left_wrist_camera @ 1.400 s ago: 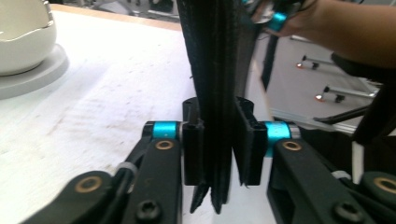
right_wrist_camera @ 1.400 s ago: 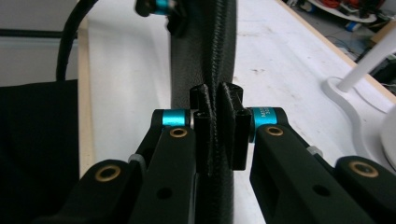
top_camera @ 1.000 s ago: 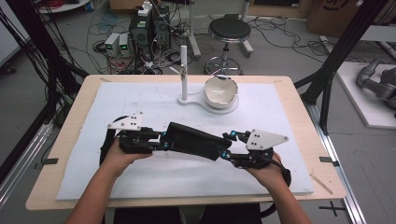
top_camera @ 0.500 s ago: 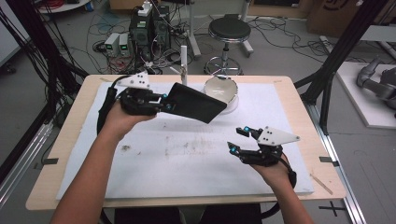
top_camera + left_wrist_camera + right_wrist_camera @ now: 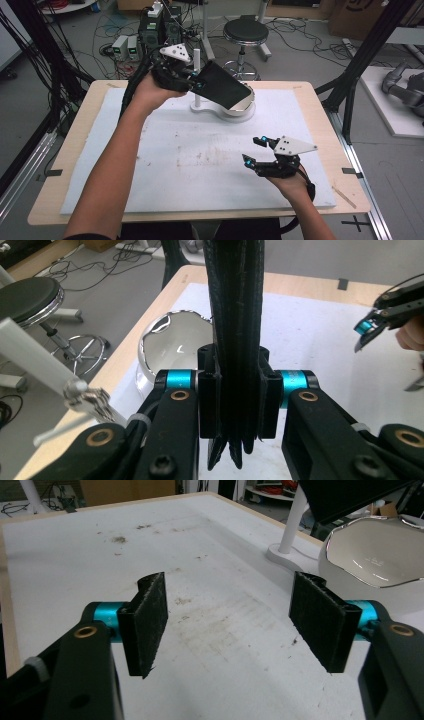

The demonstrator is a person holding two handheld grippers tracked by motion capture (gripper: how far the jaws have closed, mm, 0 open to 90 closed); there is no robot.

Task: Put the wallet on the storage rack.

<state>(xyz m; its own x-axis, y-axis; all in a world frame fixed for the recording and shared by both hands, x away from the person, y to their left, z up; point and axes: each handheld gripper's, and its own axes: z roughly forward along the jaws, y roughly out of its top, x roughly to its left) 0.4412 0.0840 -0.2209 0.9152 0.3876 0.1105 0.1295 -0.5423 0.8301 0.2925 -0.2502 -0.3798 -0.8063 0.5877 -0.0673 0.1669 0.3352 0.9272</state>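
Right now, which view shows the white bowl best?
The right gripper view: the bowl shows its wavy silver rim and white inside. In the high view the black pouch held by the left tongs covers most of it; the left gripper view shows it partly behind the pouch.

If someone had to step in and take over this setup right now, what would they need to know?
Left gripper: shut on the black pouch, held in the air, tilted over the white bowl at the table's far side.
Right gripper: open, holding nothing, low over the white mat near the front right.
Done: pouch lifted to the bowl.
Left: probably tipping or emptying it there; whether anything is in the bowl can't be told.
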